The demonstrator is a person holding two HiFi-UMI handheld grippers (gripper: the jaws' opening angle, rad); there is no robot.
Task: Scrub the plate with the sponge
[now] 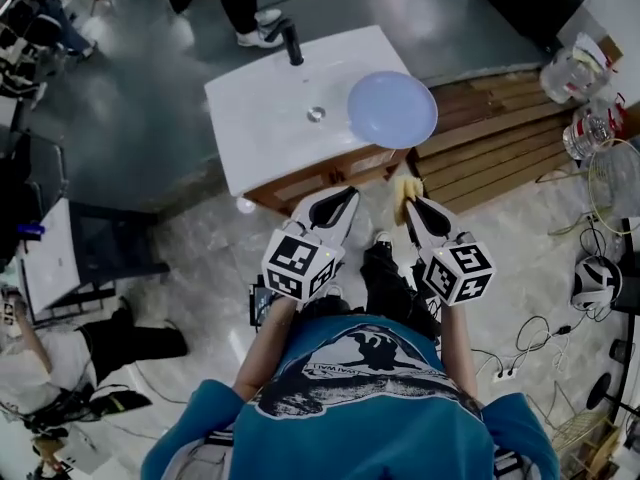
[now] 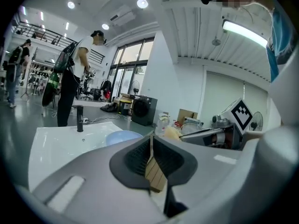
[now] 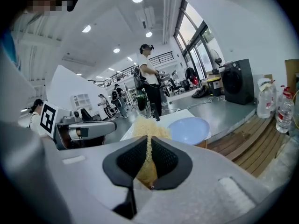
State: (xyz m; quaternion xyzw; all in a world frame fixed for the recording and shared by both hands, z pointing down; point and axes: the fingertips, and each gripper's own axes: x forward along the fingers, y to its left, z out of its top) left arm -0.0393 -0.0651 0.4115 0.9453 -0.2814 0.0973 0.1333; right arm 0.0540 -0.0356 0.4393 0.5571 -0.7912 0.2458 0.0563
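A light blue plate point(image 1: 392, 108) point(image 2: 122, 136) point(image 3: 189, 129) lies on the right end of the white sink point(image 1: 260, 118) point(image 2: 56, 146), overhanging its edge. My right gripper point(image 1: 410, 206) point(image 3: 149, 141) is shut on a yellow sponge point(image 1: 406, 188) point(image 3: 145, 127), held in the air just short of the sink's front corner, below the plate. My left gripper point(image 1: 345, 196) point(image 2: 151, 136) hovers beside it to the left, in front of the sink cabinet. Only a narrow slit shows between its jaws, and nothing is between them. Neither gripper touches the plate.
A black faucet point(image 1: 291, 40) stands at the sink's far edge and a drain point(image 1: 316, 114) sits mid-basin. A slatted wooden platform point(image 1: 500, 138) runs right of the sink, with plastic bottles point(image 1: 580, 68) at its far end. One person stands behind the sink point(image 1: 245, 8); another sits on the floor at left point(image 1: 60, 358).
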